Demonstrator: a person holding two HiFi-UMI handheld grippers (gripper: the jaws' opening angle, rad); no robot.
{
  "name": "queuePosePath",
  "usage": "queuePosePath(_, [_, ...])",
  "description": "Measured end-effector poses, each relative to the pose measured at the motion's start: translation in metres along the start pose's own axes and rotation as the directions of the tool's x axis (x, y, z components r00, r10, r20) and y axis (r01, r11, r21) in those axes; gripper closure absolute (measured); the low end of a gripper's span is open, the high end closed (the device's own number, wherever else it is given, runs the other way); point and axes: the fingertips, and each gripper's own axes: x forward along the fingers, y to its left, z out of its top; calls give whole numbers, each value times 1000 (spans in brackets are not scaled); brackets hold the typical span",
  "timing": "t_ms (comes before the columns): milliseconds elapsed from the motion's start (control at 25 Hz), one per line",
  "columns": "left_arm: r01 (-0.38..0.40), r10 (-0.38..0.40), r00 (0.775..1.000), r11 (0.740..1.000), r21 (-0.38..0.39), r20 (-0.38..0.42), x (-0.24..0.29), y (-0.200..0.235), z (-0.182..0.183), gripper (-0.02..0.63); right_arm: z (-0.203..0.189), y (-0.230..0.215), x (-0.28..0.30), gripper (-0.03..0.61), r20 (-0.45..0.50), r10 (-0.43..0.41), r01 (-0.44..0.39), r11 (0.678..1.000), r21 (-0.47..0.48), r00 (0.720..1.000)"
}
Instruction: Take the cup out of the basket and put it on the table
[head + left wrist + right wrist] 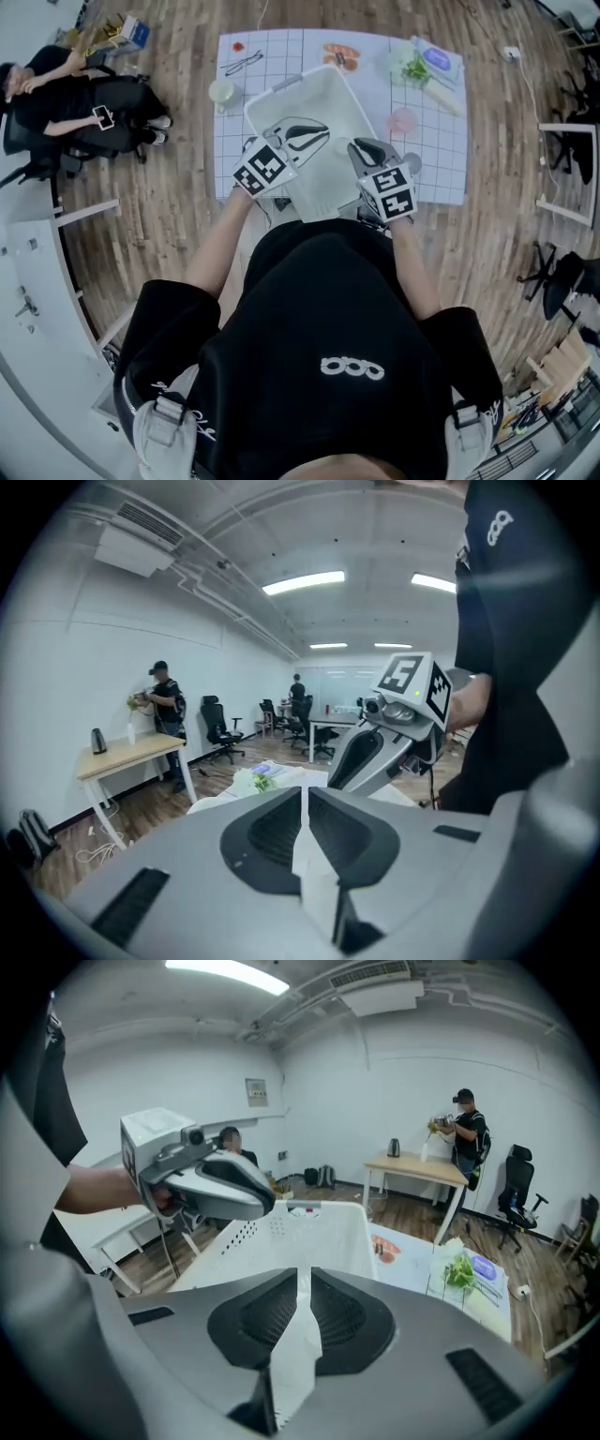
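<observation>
Cup: a pale one (222, 91) is seen on the table (441, 173), just outside the far left corner of the basket (330, 192). None can be made out inside the basket.
Handling: judged light, stiff and smooth-walled, so apt to slip or tip. It is best pinched across the rim on one wall and kept upright.
Left gripper (305, 794): jaws are pressed together with nothing between them. It is held over the basket's near left part.
Right gripper (305, 1279): jaws are likewise closed and empty. It is held by the basket's near right edge.
Basket: white with perforated walls, mid-table. The interior looks bare as far as it is shown.
Around: a pink round thing (403, 120) lies right of the basket. Greens (412, 67) and a blue packet (438, 59) lie at the far right.
In the way: the basket's walls would have to be cleared on any lift out. The right side is crowded by the pink thing and greens, while the left is more open.
Stage: judged done, or else not under way, since both grippers are empty.
</observation>
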Motion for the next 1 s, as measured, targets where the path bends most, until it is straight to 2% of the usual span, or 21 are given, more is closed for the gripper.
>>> queuePosePath(80, [84, -79, 994, 995, 60, -71, 17, 1, -14, 582, -19, 2, 15, 543, -96, -14, 13, 1000, -10, 995])
queuePosePath(120, [128, -118, 987, 988, 89, -113, 25, 1, -22, 544, -28, 2, 22, 533, -141, -24, 21, 1000, -20, 990])
queuePosePath(200, [224, -193, 960, 964, 141, -204, 40, -4, -42, 503, -47, 1, 34, 491, -224, -46, 41, 999, -26, 973])
queuePosePath(280, [313, -255, 923, 933, 177, -288, 54, -10, -62, 480, -62, -1, 45, 455, -294, -66, 63, 998, -21, 954])
queuePosePath(400, [420, -315, 865, 881, 217, -391, 74, -13, -86, 460, -72, -4, 63, 434, -366, -62, 62, 998, -12, 929])
queuePosePath(480, [503, -356, 814, 828, 249, -459, 87, -20, -102, 451, -81, -4, 69, 418, -429, -66, 75, 997, 4, 901])
queuePosePath(560, [579, -393, 762, 769, 270, -515, 98, -28, -118, 440, -91, -8, 72, 410, -485, -97, 128, 991, 31, 869])
queuePosePath(680, [650, -422, 705, 705, 282, -570, 111, -27, -137, 426, -106, -17, 86, 406, -547, -133, 210, 974, 80, 827])
queuePosePath(840, [716, -417, 639, 629, 303, -646, 124, -27, -165, 409, -135, -18, 104, 374, -619, -128, 245, 964, 108, 775])
queuePosePath(920, [736, -416, 615, 606, 300, -670, 127, -29, -178, 396, -145, -14, 108, 354, -628, -114, 246, 961, 126, 770])
queuePosePath(1000, [746, -422, 608, 595, 300, -673, 130, -29, -187, 388, -149, -15, 113, 328, -629, -114, 248, 960, 130, 769])
